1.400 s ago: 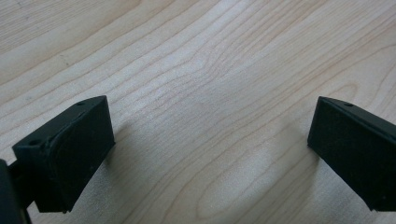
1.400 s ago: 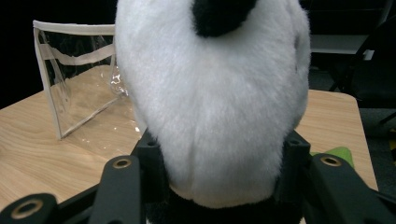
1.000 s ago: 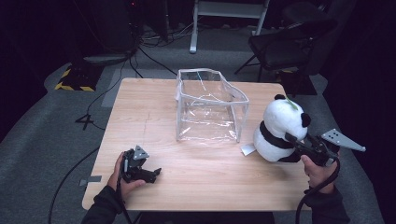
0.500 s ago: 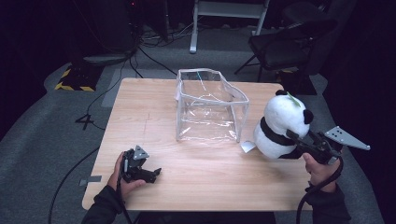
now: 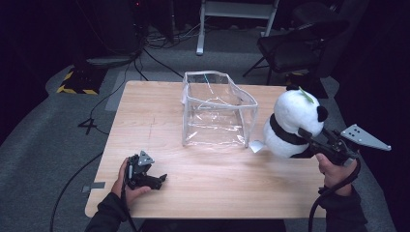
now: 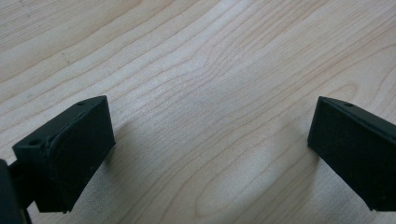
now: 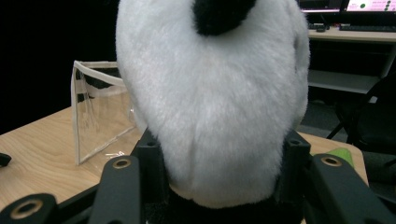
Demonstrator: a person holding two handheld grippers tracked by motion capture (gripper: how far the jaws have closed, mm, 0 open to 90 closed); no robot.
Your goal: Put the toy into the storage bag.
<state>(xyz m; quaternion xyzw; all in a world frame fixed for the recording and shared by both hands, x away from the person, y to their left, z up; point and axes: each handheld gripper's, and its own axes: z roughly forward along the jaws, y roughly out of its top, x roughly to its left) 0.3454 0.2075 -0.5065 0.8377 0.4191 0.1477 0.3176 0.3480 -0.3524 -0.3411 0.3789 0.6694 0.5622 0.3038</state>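
Right gripper (image 5: pixel 309 137) pinching the panda (image 5: pixel 292 123) at its neck, holding it upright off the table's (image 5: pixel 203 183) right edge. The clear bag (image 5: pixel 217 113), mouth up, sits just left of it. Left gripper (image 5: pixel 154 180) rests spread wide, near-left, empty.

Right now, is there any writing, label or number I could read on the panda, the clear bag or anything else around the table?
None can be read.
Tag by the panda, on the table: a small white tag, too small to read.
Clear bag: no print shows.
Screens behind the panda in the right gripper view: lit but blurred, unreadable.
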